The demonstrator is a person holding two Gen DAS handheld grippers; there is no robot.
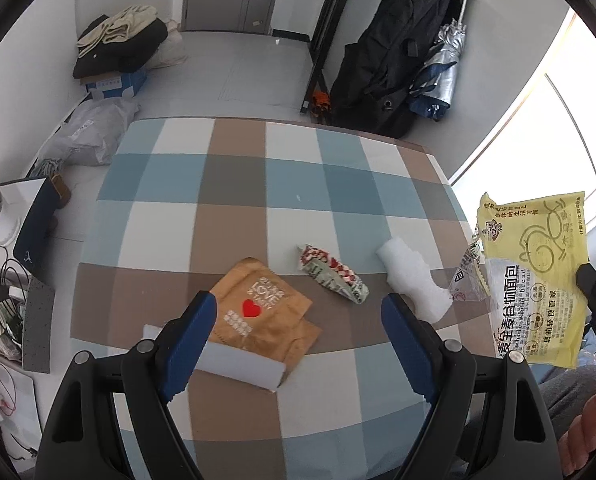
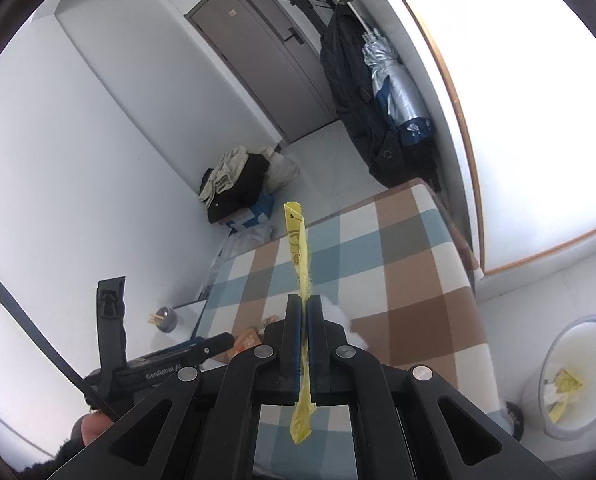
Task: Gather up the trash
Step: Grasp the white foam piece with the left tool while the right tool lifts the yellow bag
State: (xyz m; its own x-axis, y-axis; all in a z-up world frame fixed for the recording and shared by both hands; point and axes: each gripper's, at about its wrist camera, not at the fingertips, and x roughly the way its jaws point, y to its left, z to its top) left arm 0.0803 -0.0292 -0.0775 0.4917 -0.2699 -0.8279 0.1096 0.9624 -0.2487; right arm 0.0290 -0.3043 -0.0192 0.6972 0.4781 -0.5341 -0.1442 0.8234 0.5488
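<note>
On the checked tablecloth lie a brown wrapper with a red heart, a crumpled red-and-white wrapper, a white foam piece and a small clear wrapper. My left gripper hovers open above the brown wrapper, nothing between its blue pads. At the right, a yellow bread wrapper hangs in the air, held by my right gripper. In the right wrist view my right gripper is shut on the yellow bread wrapper, seen edge-on above the table.
A white bin with some yellow and white trash inside stands on the floor right of the table. A backpack and a folded umbrella hang at the far wall. A heap of clothes, bags and cables lie on the left.
</note>
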